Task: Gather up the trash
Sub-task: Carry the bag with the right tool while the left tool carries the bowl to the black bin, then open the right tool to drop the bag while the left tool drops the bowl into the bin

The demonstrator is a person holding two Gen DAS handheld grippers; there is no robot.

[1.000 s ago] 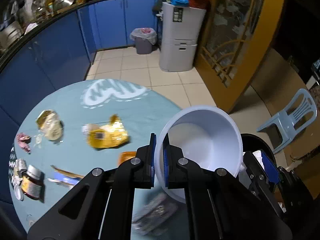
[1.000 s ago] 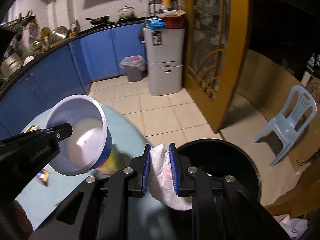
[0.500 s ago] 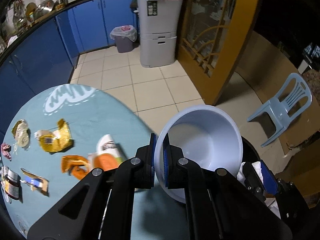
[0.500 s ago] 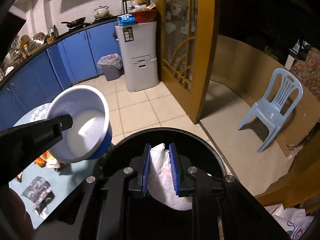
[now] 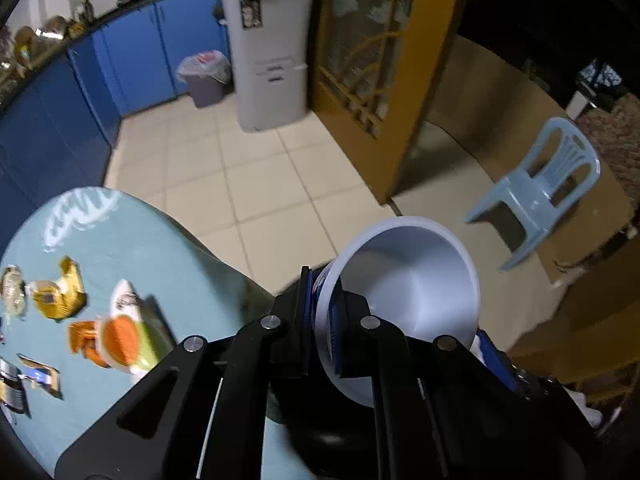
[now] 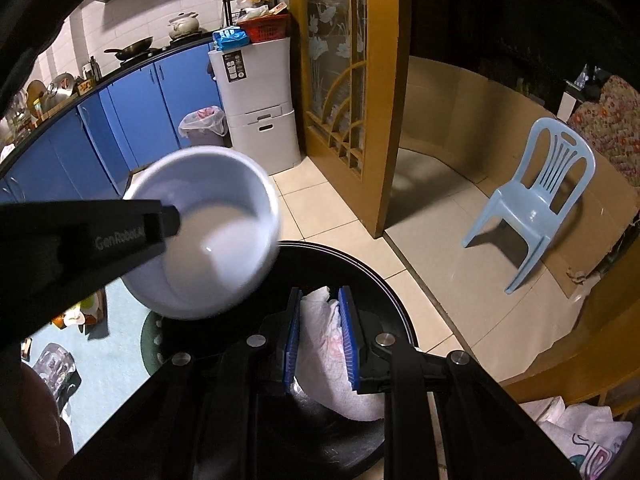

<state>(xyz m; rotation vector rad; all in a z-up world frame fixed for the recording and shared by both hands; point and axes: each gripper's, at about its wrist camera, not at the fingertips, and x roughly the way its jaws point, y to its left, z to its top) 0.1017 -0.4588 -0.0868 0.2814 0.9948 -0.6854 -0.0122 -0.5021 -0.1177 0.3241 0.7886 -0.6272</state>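
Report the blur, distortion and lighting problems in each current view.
Left wrist view: motion blur smears the wrappers on the table and the counter; the white bowl stays fairly sharp; fisheye bends the cabinets. Right wrist view: the bowl is blurred, the crumpled tissue crisp; the room behind the doorway is nearly black, and the corners vignette.

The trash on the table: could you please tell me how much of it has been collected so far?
Nothing can be seen inside the black bin yet. In hand: the left gripper pinches the rim of a white bowl, and the right gripper holds a crumpled tissue over the bin. Still on the table: a yellow wrapper, an orange packet and a cup.
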